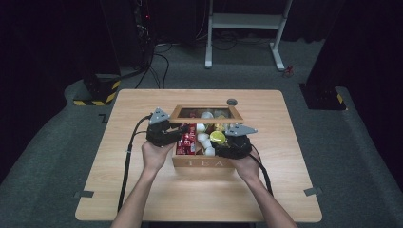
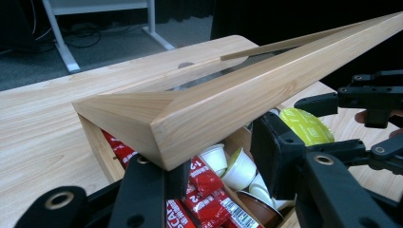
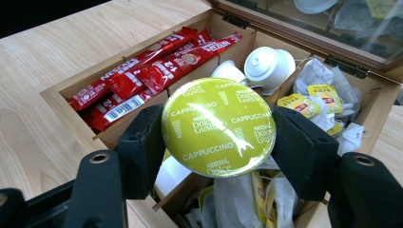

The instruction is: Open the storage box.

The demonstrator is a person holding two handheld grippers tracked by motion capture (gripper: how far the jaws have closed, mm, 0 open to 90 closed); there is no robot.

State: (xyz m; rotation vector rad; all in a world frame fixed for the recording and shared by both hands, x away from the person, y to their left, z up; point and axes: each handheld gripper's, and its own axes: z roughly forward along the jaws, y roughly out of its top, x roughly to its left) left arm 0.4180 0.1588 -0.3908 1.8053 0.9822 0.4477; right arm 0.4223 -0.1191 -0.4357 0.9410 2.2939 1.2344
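The right tongs (image 3: 216,137) are being closed on a coffee capsule (image 3: 217,126), its yellow-green foil top, printed "cappuccino", being pinched at two opposite edges between the black pads. The capsule is being held above the open tea box (image 1: 203,163), over the front of the middle and right compartments, and is seen in the high view as a yellow disc (image 1: 218,137) just ahead of the right hand (image 1: 247,166).

The left tongs (image 2: 218,166) are being held at the wooden lid (image 2: 228,107) of the box, one jaw being tucked under the lid's corner and the other standing apart on the far side; whether the lid is being squeezed or merely propped cannot be told from these pictures. In the high view the lid (image 1: 206,114) is being kept raised at the back of the box, with the left tongs (image 1: 164,130) at its left end.

Inside the box, red coffee sticks (image 3: 142,76) are being kept in the left compartment, white capsules (image 3: 268,64) in the middle, and tea bags (image 3: 316,102) with crumpled wrappers in the right.

The capsule is judged to be light and fairly stiff at its rim, but smooth and tapered below, so it could slip if tilted; the foil top is thin and could be dented or pierced. The rim is judged the best place for it to be held, as now, with only gentle pressure.
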